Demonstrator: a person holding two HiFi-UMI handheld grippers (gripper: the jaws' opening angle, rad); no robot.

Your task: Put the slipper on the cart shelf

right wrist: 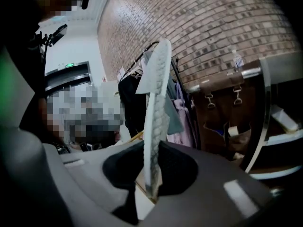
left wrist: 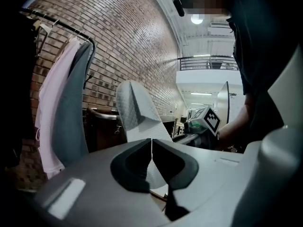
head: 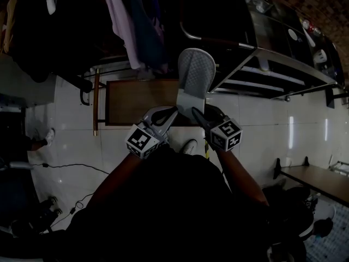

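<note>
A grey slipper (head: 196, 72) is held up in front of me, toe pointing away. My right gripper (head: 194, 111) is shut on its heel end; in the right gripper view the slipper (right wrist: 156, 108) stands edge-on between the pads of the right gripper (right wrist: 152, 170). My left gripper (head: 175, 111) is beside it on the left, jaws closed together. In the left gripper view the slipper (left wrist: 137, 112) rises just beyond the left gripper (left wrist: 151, 148), and nothing shows between its pads. The cart (head: 272, 72) with metal shelves stands ahead to the right.
Clothes (head: 128, 23) hang on a rack at the upper left. A low wooden table (head: 136, 100) sits on the white tiled floor below the slipper. A cable (head: 71, 166) lies on the floor to the left. Another wooden bench (head: 319, 180) is at the right.
</note>
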